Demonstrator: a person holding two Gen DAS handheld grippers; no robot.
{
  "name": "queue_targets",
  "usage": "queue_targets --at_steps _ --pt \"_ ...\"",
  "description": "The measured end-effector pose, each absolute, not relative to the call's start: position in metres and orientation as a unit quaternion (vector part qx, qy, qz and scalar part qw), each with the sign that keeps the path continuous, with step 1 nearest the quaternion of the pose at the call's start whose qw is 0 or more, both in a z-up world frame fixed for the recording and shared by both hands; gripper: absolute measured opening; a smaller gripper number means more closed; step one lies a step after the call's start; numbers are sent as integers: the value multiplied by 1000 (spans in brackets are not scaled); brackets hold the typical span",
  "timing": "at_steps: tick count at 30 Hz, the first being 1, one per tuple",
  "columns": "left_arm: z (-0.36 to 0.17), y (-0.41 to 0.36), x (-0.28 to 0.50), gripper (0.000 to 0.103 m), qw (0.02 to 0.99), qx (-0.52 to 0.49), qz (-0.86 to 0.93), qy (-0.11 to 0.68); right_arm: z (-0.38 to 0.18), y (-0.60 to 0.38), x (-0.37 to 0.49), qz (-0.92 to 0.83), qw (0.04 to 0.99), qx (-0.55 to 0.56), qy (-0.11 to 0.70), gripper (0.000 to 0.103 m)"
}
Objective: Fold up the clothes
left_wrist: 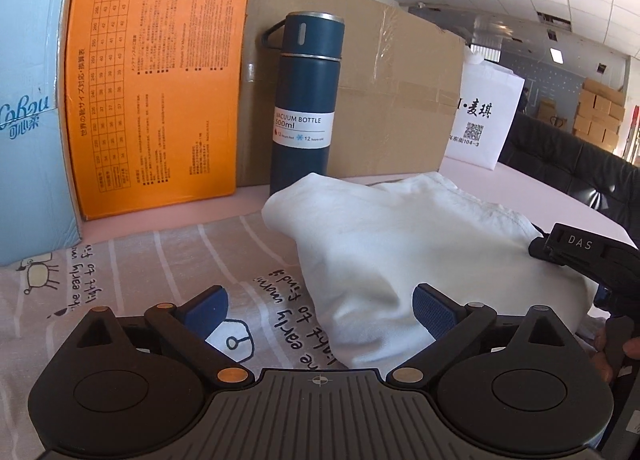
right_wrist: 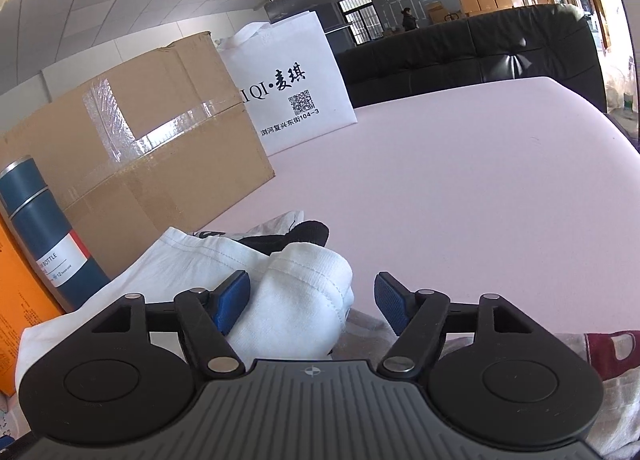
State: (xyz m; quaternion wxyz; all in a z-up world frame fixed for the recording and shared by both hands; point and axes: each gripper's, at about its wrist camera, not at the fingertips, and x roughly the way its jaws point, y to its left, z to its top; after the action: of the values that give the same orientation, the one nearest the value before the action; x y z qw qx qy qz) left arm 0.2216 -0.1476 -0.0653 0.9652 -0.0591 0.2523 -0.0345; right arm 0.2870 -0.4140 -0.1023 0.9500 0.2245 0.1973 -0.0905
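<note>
Both grippers stand released, jaws wide. The left gripper (left_wrist: 320, 308) hangs low over a printed cloth (left_wrist: 140, 272), its right pad at the near edge of a white garment (left_wrist: 400, 244); the right gripper (right_wrist: 312, 300) straddles that garment's bunched right end, likely placed to take a fold. The garment lies heaped, not flat. Behind stand one bottle (left_wrist: 306, 100), three boxes and one bag (right_wrist: 288, 88).

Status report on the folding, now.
Left gripper open, right gripper open. White shirt bunched between both, ungripped. Bottle and box close behind.
</note>
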Motion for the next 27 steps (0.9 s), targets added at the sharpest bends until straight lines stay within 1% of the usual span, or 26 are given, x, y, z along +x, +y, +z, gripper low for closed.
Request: queue_targets --at_steps 4,10,13,18,27 --pt "-55 -129 200 100 967 -78 -31 242 -103 -413 287 -88 951 224 196 77" --pt "-35 -93 151 101 971 -88 -16 221 -101 -408 284 -81 955 216 188 82" --pt "-28 -80 131 101 973 -89 -12 214 -98 -406 278 -87 958 211 172 83" --pt "-17 -64 102 101 974 -108 -16 197 -91 -405 254 -116 965 213 104 87" --pt "3 -57 62 102 977 -130 -51 162 -49 -393 182 -102 972 208 41 87"
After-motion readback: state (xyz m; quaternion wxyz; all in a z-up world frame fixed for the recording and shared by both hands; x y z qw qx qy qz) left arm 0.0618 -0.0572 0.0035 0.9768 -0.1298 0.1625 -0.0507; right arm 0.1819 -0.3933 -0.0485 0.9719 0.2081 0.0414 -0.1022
